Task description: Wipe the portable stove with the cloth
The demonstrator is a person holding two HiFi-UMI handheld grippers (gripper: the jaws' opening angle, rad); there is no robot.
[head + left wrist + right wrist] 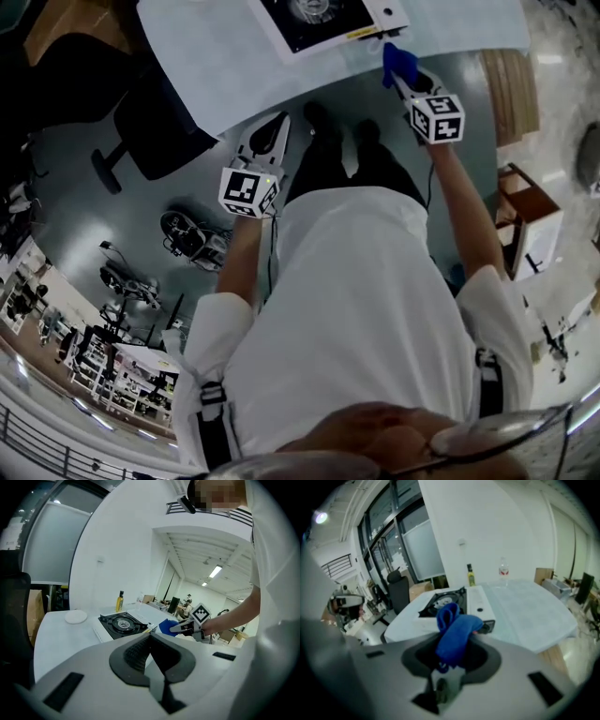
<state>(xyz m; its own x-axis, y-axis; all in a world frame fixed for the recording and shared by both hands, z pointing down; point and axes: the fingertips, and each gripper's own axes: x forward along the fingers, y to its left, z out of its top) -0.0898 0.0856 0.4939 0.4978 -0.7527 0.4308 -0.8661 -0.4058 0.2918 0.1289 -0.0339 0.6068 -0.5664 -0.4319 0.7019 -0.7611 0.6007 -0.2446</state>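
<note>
The stove (451, 603) sits on the near table edge, right ahead of your right gripper (397, 77). To its right, the table (529, 609) is bare and wide. A yellow bottle (471, 575) and a clear bottle (503, 571) stand behind the stove. Ahead of your left gripper (274, 129), a white disc (75, 617) lies left of the stove. A black chair (13, 620) blocks the far left.

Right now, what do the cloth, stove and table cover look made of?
Cloth: soft matte blue fabric, maybe microfibre; it bunches and folds in the right tongs.
Stove: white body looks like painted metal, smooth with slight sheen; black top, material unclear.
Table cover: thin pale sheet, fabric or plastic; it drapes over the edge.
</note>
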